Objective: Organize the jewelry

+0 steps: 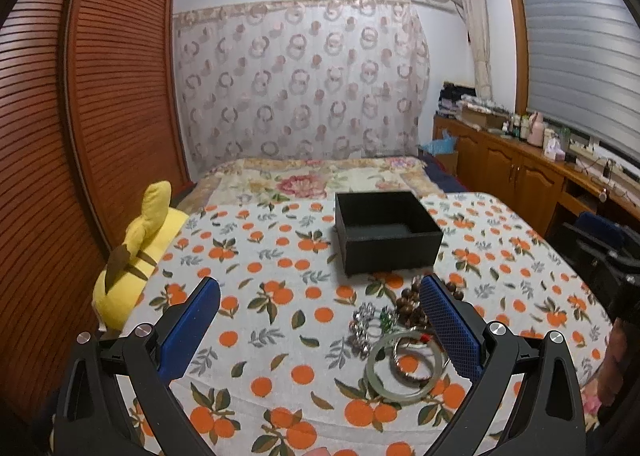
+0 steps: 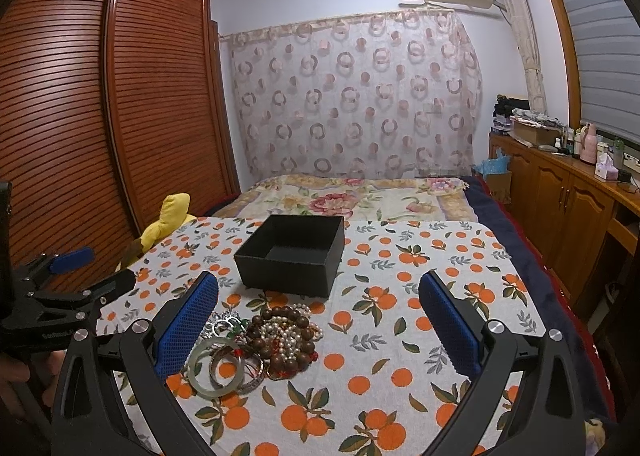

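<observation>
Black box [image 2: 292,256] is seen open beyond the jewelry pile [image 2: 256,340]; left gripper [image 1: 320,320] and right gripper [image 2: 318,320] are held wide apart, empty.

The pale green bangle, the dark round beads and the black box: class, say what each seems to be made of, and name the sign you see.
Pale green bangle: probably jade or glass; smooth, translucent, glossy.
Dark round beads: likely polished wood; brown with a soft sheen.
Black box: apparently matte card or covered board; thin straight walls, no shine.
</observation>
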`<state>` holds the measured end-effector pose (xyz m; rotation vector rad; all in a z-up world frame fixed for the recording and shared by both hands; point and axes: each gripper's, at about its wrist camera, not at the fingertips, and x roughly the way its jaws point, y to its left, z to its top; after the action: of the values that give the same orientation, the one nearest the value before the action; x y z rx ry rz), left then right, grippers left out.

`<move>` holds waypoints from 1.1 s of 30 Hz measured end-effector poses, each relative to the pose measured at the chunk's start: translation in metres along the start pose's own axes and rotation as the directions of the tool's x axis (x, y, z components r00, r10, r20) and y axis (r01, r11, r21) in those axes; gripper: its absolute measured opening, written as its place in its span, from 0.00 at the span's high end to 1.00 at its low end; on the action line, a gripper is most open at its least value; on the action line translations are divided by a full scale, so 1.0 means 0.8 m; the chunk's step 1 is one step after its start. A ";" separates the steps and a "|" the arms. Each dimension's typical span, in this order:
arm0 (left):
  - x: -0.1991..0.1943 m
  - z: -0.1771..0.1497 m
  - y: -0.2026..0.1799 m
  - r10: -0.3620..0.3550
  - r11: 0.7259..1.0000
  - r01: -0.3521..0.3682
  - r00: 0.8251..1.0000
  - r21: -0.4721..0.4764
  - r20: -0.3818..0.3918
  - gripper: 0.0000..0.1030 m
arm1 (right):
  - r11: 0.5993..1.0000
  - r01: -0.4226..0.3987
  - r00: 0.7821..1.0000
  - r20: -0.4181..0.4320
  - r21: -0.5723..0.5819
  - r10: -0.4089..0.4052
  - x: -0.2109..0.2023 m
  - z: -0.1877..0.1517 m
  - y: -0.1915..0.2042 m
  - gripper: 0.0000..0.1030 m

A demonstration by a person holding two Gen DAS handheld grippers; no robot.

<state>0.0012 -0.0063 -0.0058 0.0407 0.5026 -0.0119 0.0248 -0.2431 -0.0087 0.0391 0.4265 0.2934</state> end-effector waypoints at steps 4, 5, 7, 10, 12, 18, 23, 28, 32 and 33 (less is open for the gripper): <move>0.016 -0.016 0.006 -0.029 1.000 0.029 0.999 0.000 -0.037 0.06 | 1.000 -0.009 1.000 -0.007 -0.002 0.009 0.001 -0.006 -0.007 0.02; 0.020 -0.019 0.007 -0.040 0.999 0.040 0.998 0.001 -0.045 0.06 | 1.000 -0.008 1.000 -0.010 -0.007 0.008 0.002 -0.009 -0.009 0.02; 0.027 -0.026 0.008 -0.062 0.998 0.062 0.996 0.005 -0.068 0.06 | 1.000 -0.004 1.000 -0.019 -0.015 0.004 0.004 -0.015 -0.013 0.02; 0.039 -0.035 0.007 -0.097 0.995 0.098 0.990 0.011 -0.107 0.06 | 1.000 -0.001 0.999 -0.039 -0.014 0.000 0.009 -0.026 -0.024 0.02; 0.046 -0.042 0.001 -0.129 0.991 0.133 0.982 0.020 -0.137 0.06 | 1.000 -0.002 0.999 -0.053 -0.006 0.001 0.012 -0.031 -0.031 0.02; 0.069 -0.062 -0.020 -0.226 0.970 0.240 0.948 0.034 -0.224 0.06 | 0.999 -0.038 0.994 -0.106 0.001 0.038 0.019 -0.042 -0.047 0.02; 0.085 -0.072 -0.037 -0.276 0.955 0.294 0.921 0.029 -0.274 0.06 | 0.997 -0.072 0.986 -0.151 -0.021 0.068 0.030 -0.051 -0.045 0.02; 0.098 -0.077 -0.051 -0.308 0.942 0.334 0.897 0.029 -0.318 0.06 | 0.995 -0.100 0.978 -0.186 -0.025 0.094 0.036 -0.058 -0.044 0.02; 0.111 -0.081 -0.055 -0.337 0.932 0.362 0.871 0.003 -0.356 0.19 | 0.992 -0.120 0.972 -0.208 -0.036 0.110 0.040 -0.062 -0.041 0.02; 0.114 -0.082 -0.056 -0.339 0.932 0.363 0.867 -0.003 -0.365 0.22 | 0.992 -0.123 0.970 -0.215 -0.040 0.112 0.042 -0.063 -0.040 0.02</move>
<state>0.0485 -0.0485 -0.1091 0.0148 0.8742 -0.3868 0.0416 -0.2651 -0.0712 -0.0197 0.6297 0.4278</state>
